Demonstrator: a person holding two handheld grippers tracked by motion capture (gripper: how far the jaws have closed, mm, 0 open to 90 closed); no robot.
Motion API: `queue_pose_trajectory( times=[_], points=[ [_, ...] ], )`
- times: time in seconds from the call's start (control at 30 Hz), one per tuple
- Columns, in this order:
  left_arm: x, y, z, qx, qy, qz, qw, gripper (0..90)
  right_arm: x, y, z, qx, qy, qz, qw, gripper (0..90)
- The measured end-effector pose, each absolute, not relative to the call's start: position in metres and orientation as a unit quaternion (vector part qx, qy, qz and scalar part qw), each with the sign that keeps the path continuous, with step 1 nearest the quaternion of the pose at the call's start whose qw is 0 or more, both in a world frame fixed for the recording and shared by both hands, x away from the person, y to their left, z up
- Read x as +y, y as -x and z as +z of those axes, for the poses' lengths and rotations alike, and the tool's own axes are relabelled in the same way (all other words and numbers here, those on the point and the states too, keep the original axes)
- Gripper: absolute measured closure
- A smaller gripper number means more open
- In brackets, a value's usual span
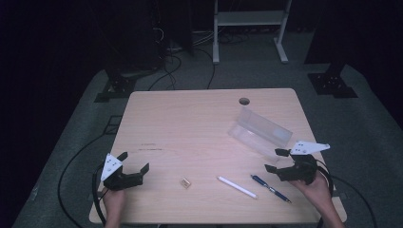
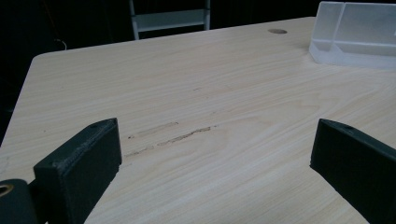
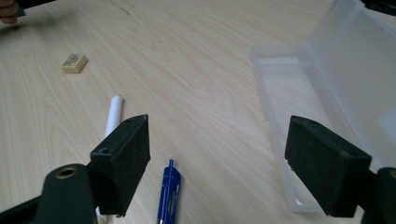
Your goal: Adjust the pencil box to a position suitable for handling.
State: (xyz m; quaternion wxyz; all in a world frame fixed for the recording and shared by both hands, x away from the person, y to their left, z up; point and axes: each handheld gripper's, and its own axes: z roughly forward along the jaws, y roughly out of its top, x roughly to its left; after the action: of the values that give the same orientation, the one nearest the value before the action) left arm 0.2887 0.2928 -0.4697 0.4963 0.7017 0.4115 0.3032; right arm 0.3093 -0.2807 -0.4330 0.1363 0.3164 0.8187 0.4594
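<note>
We find both hands low at the tabletop's [image 1: 190,123] near edge: left tongs [image 1: 134,162] and right tongs [image 1: 275,160] gape, gripping nothing.

Looking down from above the near edge of the desk [image 1: 190,123]; low, close gripper views from near corners, sharing the clear case [image 1: 260,130].

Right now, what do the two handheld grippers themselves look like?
Both are black two-jaw tools. The left gripper and the right gripper each carry a pale three-cornered plate on top and trail a black cable. Close up, the jaws are blocky black pads with small holes. No sleeves show on the forearms.
</note>
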Motion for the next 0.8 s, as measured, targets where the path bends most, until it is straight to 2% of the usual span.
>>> queue_pose_trajectory(
  times=[0.8],
  points=[
    [0.293,-0.288,-0.468,0.412,-0.696,0.301,0.506,1.1,-0.247,-0.357,-0.426,0.841,-0.318,0.419,0.128,23.4]
  ],
)
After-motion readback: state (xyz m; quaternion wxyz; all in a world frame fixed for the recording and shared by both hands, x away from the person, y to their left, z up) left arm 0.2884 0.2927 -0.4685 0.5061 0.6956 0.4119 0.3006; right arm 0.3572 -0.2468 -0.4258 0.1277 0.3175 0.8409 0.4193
